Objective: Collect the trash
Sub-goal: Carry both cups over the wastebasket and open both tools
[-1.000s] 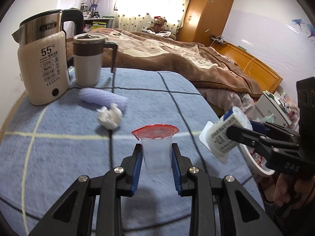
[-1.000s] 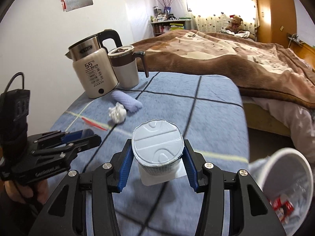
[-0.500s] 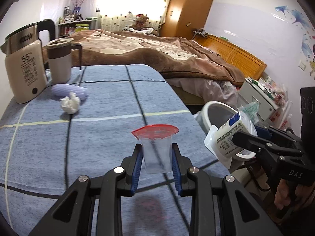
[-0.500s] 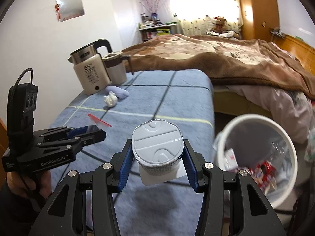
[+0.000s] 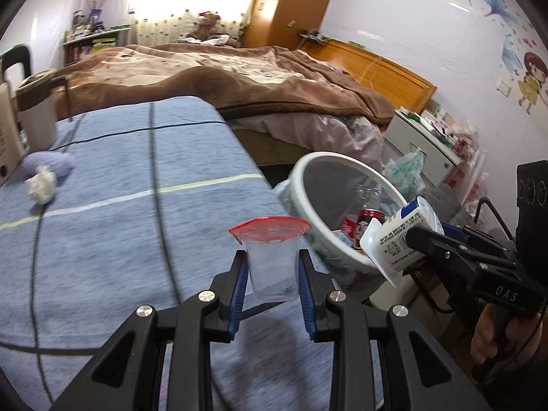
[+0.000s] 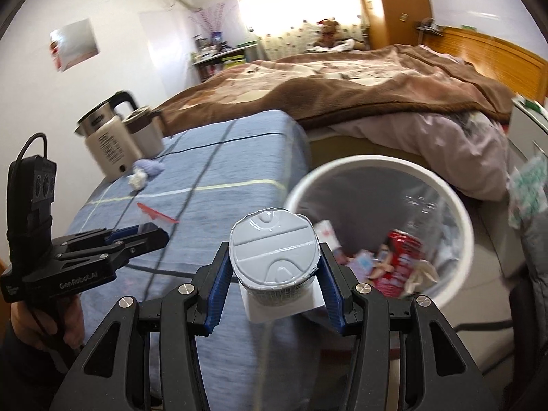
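While I look along my left gripper (image 5: pixel 272 279), its blue pads are pressed against both sides of a small clear cup (image 5: pixel 272 270) with a red foil lid, held upright over the near right part of the blue checked tablecloth (image 5: pixel 120 226). Just right of the cloth's edge stands the white trash bin (image 5: pixel 310 171), tilted in this fisheye view, with a red can and wrappers inside. My right gripper (image 5: pixel 416 236) reaches in from the right, clamping a white yogurt cup (image 5: pixel 399 239) that lies on its side against the bin's near rim as seen from here. Far left on the cloth lie a crumpled tissue (image 5: pixel 41 189) and, touching it, a lilac cloth roll (image 5: pixel 51 166), with a lidded mug (image 5: pixel 36 116) behind them. A bed with a brown blanket (image 5: pixel 239 78) fills the far side.

From my right gripper (image 6: pixel 274 274), the jaws sit at a middling width, closed on the yogurt cup (image 6: pixel 274 260), its grey foil lid facing the lens. The bin (image 6: pixel 462 219) opens just beyond and to the right, holding red packaging and paper scraps. My left gripper (image 6: pixel 150 236) enters from the left, with a hand (image 6: pixel 51 322) on its handle; the clear cup is hard to make out there. Farther left a red scrap (image 6: pixel 156 213) lies on the cloth, and at the far left stand a kettle (image 6: pixel 106 144) and the mug (image 6: pixel 145 133), with the tissue (image 6: pixel 137 179) near them.
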A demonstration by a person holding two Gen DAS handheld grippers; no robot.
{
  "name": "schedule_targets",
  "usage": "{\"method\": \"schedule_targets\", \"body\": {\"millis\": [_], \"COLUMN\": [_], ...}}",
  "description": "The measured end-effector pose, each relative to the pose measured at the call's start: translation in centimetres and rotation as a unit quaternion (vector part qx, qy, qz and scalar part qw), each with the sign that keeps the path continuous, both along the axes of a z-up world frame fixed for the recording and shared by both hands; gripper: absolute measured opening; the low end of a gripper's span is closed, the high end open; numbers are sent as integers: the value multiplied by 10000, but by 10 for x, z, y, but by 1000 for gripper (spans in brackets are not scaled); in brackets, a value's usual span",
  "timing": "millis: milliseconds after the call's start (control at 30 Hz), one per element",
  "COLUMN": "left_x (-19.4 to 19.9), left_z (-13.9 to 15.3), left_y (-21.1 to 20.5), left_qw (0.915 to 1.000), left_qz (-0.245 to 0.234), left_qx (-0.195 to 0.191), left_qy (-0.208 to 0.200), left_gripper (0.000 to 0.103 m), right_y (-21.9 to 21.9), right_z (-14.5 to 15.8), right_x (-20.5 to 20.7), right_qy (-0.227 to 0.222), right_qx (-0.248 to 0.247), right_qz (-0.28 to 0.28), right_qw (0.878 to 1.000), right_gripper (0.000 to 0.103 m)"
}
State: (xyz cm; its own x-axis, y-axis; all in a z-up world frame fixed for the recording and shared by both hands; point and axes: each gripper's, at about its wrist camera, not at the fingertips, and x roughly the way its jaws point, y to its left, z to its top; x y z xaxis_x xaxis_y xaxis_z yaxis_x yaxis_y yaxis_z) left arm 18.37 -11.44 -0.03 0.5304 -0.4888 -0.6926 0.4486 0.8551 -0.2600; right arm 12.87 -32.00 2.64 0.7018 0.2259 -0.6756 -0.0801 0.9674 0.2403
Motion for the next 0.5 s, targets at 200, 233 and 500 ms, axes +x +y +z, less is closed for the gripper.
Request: {"method": "schedule_targets", "body": {"millis": [200,233,500], "left_x": [15,18,42], "left_z": [1,2,-3], "left_y": [-43,-49,-92], "left_qw": [9993,9990,9968], "left_qz": [-383,-435,-798], "left_qx": [11,27,49], "left_qy": [-30,-34,27], "left_gripper": [30,30,30], "right_y": [-37,-43,-69], "right_z": [-3,-4,-26], "right_x": [4,5,21], "right_qy": [10,16,245], "right_qx": [61,74,116], "right_qz": [-437,-506,-805], "right_qw": [9990,9987,9964], "right_gripper": [49,49,49]}}
